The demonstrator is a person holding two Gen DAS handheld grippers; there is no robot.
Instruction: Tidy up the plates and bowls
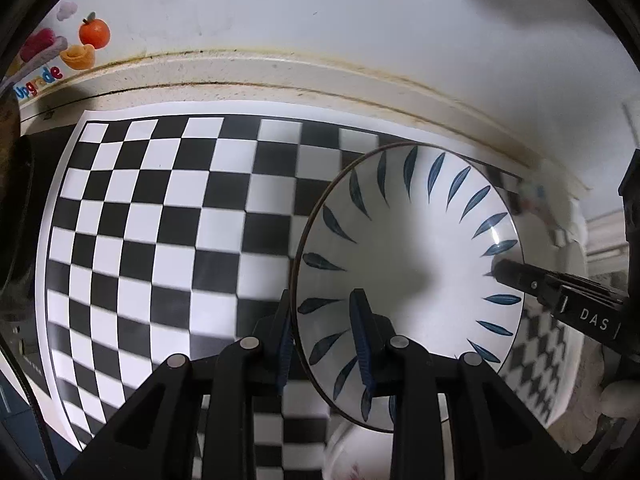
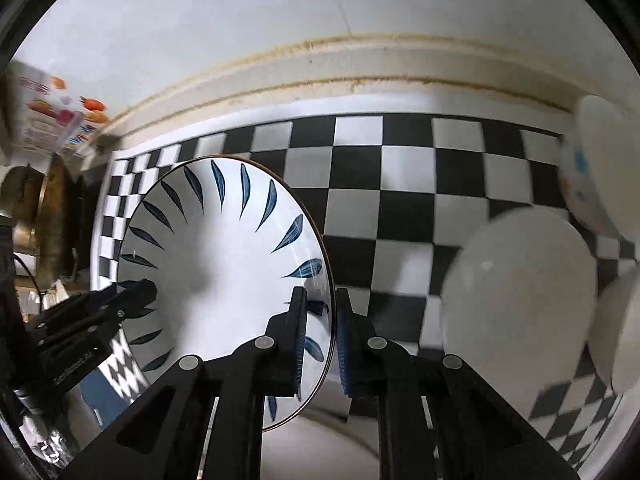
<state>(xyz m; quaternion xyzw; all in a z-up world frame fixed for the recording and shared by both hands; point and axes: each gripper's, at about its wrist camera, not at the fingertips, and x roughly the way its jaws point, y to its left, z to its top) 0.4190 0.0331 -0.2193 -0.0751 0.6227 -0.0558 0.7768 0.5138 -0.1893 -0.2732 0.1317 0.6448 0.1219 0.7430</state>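
Observation:
A white plate with blue leaf strokes round its rim (image 1: 408,240) (image 2: 224,256) hangs just above the black-and-white checkered mat (image 1: 160,220) (image 2: 400,184), held by both grippers. My left gripper (image 1: 322,300) is shut on the plate's left rim, one finger under it and one on top. Its tip also shows in the right wrist view as the left gripper (image 2: 148,286). My right gripper (image 2: 320,294) pinches the opposite rim, and its tip appears at the plate's far edge as the right gripper (image 1: 496,270).
A plain white plate (image 2: 520,288), a patterned white bowl (image 2: 592,176) and another white dish (image 2: 628,320) lie at the mat's right. A white dish (image 1: 352,452) sits below the held plate. A fruit-printed carton (image 1: 84,40) and a dark round vessel (image 2: 52,216) stand left. A wall runs behind.

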